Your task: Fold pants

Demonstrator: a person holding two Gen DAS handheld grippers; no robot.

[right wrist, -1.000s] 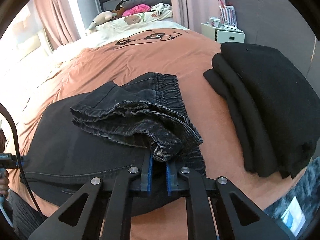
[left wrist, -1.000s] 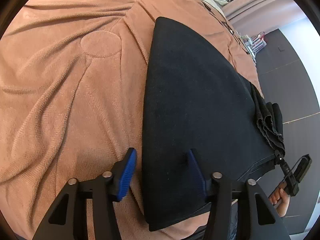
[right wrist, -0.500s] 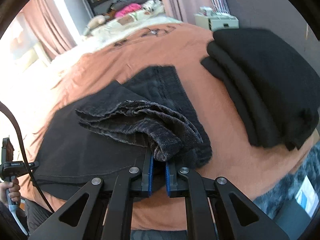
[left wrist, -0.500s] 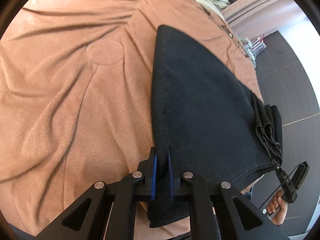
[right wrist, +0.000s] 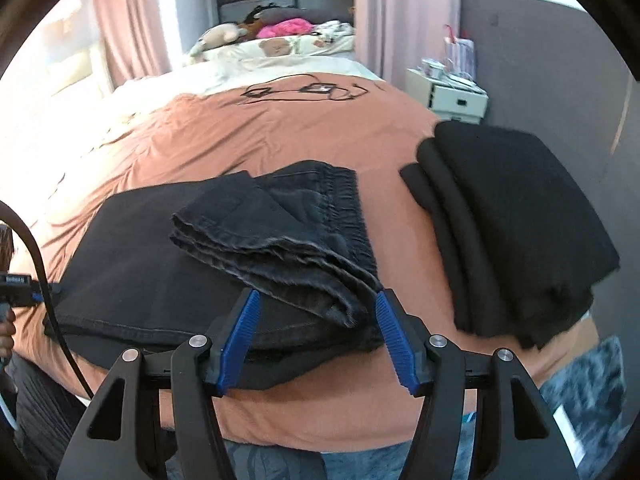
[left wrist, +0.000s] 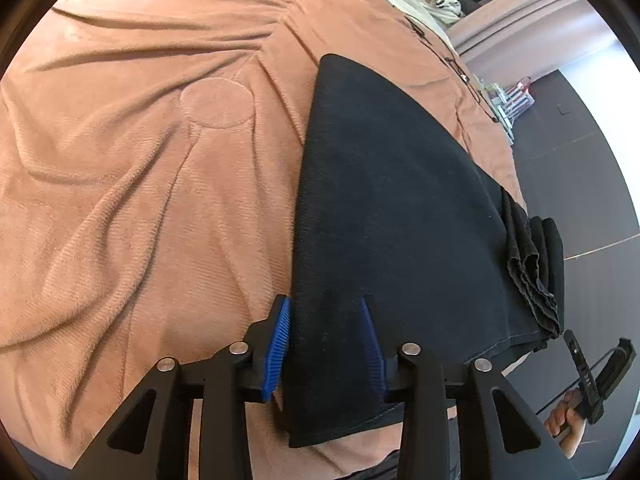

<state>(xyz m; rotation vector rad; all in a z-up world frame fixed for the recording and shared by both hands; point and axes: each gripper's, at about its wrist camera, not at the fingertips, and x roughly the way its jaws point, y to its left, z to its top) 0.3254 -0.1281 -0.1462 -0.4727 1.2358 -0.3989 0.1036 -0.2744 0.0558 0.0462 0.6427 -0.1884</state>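
Black pants [left wrist: 392, 208] lie folded flat on the brown bedspread [left wrist: 140, 160]. In the right wrist view the pants [right wrist: 168, 264] carry their bunched leg ends [right wrist: 296, 248] folded on top, next to the elastic waistband [right wrist: 340, 196]. My left gripper [left wrist: 326, 332] is open, its blue pads straddling the near left edge of the pants. My right gripper [right wrist: 316, 320] is open around the near end of the folded leg bundle, which rests on the pants. The right gripper also shows at the lower right of the left wrist view [left wrist: 596, 376].
A stack of folded black clothes [right wrist: 516, 220] lies on the bed at the right. Black cables [right wrist: 304, 90] lie farther back, with pillows and plush toys [right wrist: 280, 40] beyond. A white nightstand [right wrist: 448, 96] stands by the grey wall. The bed's front edge is just below both grippers.
Both grippers have opened: the left let go of the pants' edge it pinched half a second ago, the right released the leg bundle, which dropped flat onto the pants.
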